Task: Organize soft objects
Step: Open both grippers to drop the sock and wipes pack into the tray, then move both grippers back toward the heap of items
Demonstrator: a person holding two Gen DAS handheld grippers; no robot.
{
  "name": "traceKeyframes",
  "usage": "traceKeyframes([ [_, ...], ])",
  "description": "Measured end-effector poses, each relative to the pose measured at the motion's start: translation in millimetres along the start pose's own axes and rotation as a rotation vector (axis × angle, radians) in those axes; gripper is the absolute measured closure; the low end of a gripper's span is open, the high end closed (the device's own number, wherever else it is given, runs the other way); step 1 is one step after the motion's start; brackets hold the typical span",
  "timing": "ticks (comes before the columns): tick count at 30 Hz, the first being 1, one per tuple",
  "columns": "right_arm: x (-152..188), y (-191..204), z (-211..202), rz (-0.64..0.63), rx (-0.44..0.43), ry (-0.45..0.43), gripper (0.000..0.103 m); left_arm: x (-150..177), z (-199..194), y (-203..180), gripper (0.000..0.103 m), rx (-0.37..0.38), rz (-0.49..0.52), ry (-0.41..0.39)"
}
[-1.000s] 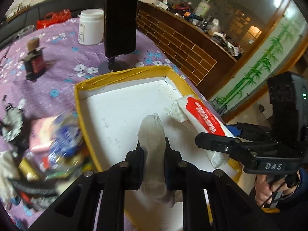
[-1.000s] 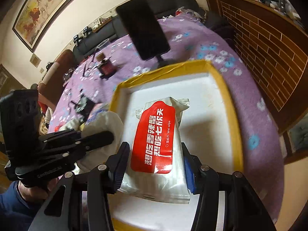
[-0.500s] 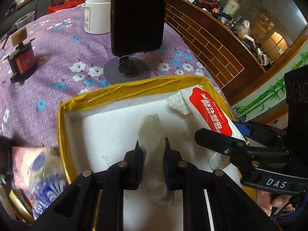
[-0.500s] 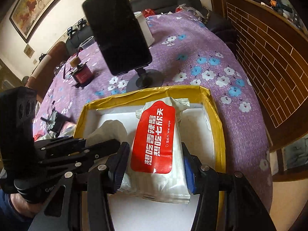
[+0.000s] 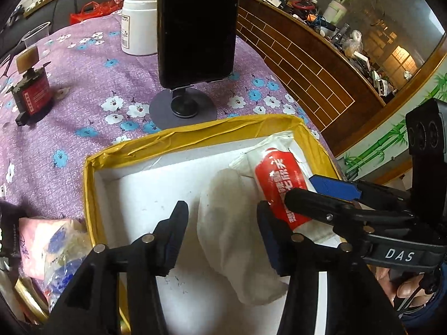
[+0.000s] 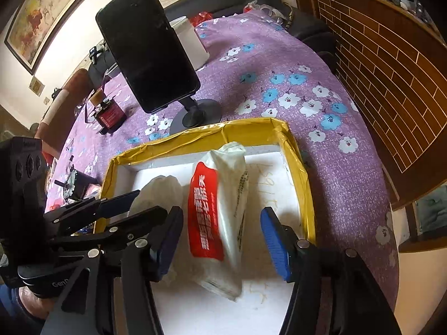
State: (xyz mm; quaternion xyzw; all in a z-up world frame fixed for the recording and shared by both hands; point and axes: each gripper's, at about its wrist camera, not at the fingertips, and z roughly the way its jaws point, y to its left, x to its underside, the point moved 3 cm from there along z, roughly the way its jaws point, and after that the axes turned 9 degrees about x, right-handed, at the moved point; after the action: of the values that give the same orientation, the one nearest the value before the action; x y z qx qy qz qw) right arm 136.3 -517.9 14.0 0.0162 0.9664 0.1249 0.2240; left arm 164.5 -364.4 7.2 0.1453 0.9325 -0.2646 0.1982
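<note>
Both tongs have just been opening: left tongs (image 5: 220, 231) straddle the white cloth (image 5: 237, 240) without pressing it, right tongs (image 6: 222, 240) stand wide around the wet-wipe pack (image 6: 216, 217). Both items lie in the yellow-rimmed box (image 6: 296, 150). Lift straight up so no finger drags them.

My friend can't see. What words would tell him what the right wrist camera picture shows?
The right hand-held gripper has just been opening around a red-and-white wet wipes pack, which lies loose inside a yellow-edged white box beside a white cloth. Behind the box, a black phone on a stand rises from a purple flowered tablecloth.
</note>
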Motion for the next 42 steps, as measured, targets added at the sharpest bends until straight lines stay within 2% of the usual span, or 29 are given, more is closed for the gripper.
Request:
traceKeyframes([
  [9,15.3,18.2,-33.5,0.029,-0.035,-0.03,0.041,11.5,-30.2,-10.9,0.052,0.02,0.034,-0.042],
  [13,24.7,35.4,-43.8,0.023,-0.049,-0.037,0.041,18.9,-47.7,-12.4,0.052,-0.005,0.069,-0.063],
  [17,34.4,50.0,-53.0,0.026,-0.06,-0.047,0.041,33.4,-69.4,-9.4,0.05,-0.02,0.097,-0.084],
  [19,41.4,59.6,-58.3,0.024,-0.068,-0.052,0.041,42.0,-81.2,-7.5,0.046,-0.027,0.107,-0.093],
  [24,60.2,89.1,-64.2,-0.003,-0.076,-0.051,0.041,66.2,-116.9,5.2,0.045,-0.028,0.115,-0.13],
  [30,79.1,136.0,-61.0,-0.059,-0.092,-0.028,0.041,106.6,-165.6,30.0,0.041,-0.046,0.098,-0.183],
  [35,91.7,173.2,-55.9,-0.113,-0.11,-0.008,0.041,145.0,-198.8,56.6,0.038,-0.095,0.085,-0.206],
  [40,103.6,207.1,-49.9,-0.177,-0.131,0.017,0.041,179.0,-230.9,100.0,0.037,-0.156,-0.004,-0.234],
  [42,108.9,219.2,-46.5,-0.204,-0.143,0.033,0.041,191.4,-242.4,119.1,0.035,-0.204,-0.035,-0.248],
])
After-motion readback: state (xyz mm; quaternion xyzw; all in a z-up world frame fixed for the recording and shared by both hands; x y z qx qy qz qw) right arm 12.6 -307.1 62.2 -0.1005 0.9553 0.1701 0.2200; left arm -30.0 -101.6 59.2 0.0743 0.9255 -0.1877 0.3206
